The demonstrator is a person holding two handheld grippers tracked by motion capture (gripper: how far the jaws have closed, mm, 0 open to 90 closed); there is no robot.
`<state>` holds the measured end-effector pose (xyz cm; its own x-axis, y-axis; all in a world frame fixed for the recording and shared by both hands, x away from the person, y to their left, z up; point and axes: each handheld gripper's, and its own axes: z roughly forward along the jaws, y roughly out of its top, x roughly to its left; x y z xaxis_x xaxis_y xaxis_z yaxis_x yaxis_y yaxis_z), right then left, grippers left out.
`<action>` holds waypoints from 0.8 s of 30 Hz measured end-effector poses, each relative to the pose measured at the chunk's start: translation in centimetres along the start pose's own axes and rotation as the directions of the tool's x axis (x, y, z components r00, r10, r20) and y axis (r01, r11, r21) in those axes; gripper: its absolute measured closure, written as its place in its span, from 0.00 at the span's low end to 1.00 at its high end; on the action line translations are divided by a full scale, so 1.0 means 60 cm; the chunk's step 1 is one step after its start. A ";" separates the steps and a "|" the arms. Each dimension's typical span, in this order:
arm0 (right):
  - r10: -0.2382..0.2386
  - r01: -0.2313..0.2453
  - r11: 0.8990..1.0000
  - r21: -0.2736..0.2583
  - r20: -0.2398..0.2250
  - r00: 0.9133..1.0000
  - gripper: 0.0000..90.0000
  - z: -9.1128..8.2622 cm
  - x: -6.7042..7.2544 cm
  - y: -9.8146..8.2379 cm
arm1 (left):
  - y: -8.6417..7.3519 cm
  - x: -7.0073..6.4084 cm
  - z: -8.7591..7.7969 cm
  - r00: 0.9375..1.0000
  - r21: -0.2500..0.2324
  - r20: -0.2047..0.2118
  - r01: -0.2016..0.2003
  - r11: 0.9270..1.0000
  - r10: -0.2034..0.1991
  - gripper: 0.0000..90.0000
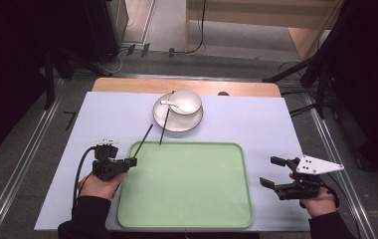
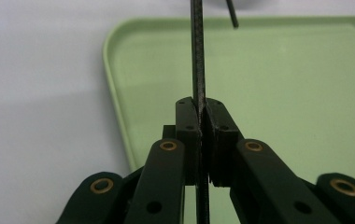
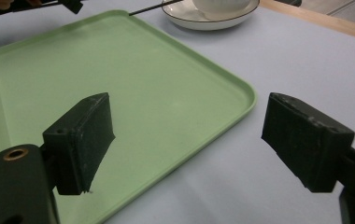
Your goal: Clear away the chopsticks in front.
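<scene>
Jaws of left gripper (image 1: 132,162) clamping flat on one dark chopstick (image 1: 144,135), thin rod running up between the pads in the left gripper view. Pinching it at the near end, at the tray's (image 1: 184,219) left near-far rim; long axis pointing away and to the right, toward the plate (image 1: 177,124). Jaws of right gripper (image 1: 270,172) standing wide, holding nothing, hovering just off the tray's right edge over the pale worktop (image 1: 256,119).

Second chopstick (image 1: 166,118) leaning across plate and bowl (image 1: 184,101), lower tip reaching the tray's far rim, long axis near-far. Lying ahead of the held stick; left gripper nearer to it, right gripper well apart. Judging any next pick of that stick as calling for an approach across its thin axis.

Noting materials: chopsticks slim, matte, straight; tray smooth green, rounded corners, shallow raised lip, nothing on it; plate and bowl white glazed, dark rim line on plate; white spoon (image 1: 173,104) resting inside bowl.
</scene>
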<state>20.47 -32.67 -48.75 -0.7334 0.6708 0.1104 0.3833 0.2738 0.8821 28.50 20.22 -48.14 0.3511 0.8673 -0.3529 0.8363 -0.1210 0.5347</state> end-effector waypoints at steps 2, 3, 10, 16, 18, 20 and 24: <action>-0.001 0.001 1.000 0.001 -0.001 1.000 0.19 0.001 0.000 0.001 | -0.010 -0.001 -0.003 1.000 0.007 -0.004 0.012 1.000 -0.012 0.96; -0.002 0.002 1.000 0.001 -0.002 1.000 0.19 0.001 0.000 0.001 | -0.013 -0.002 -0.005 1.000 0.006 -0.005 0.016 1.000 -0.016 0.96; -0.005 0.005 1.000 -0.001 -0.006 1.000 0.19 0.002 0.000 0.003 | -0.040 -0.006 -0.001 0.999 0.084 -0.024 0.046 0.995 -0.044 0.95; -0.001 0.001 1.000 -0.001 -0.002 1.000 0.19 0.000 -0.001 0.001 | -0.045 -0.008 0.006 0.998 0.113 -0.033 0.048 0.992 -0.045 0.95; -0.002 0.002 1.000 -0.002 -0.002 1.000 0.19 -0.001 0.000 0.001 | -0.049 -0.010 0.007 0.998 0.117 -0.031 0.050 0.992 -0.046 0.95; -0.002 0.002 1.000 -0.003 -0.003 1.000 0.19 0.000 0.000 0.001 | -0.052 -0.013 0.010 0.999 0.124 -0.034 0.044 0.991 -0.040 0.95; -0.004 0.004 1.000 0.000 -0.004 1.000 0.19 0.001 0.000 0.002 | -0.053 -0.015 0.014 0.998 0.127 -0.041 0.043 0.991 -0.038 0.95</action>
<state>20.52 -32.61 -48.69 -0.7371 0.6670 0.1085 0.3804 0.2770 0.8824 25.89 19.41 -50.17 0.3015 0.8904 -0.3410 0.8972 -0.1439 0.4176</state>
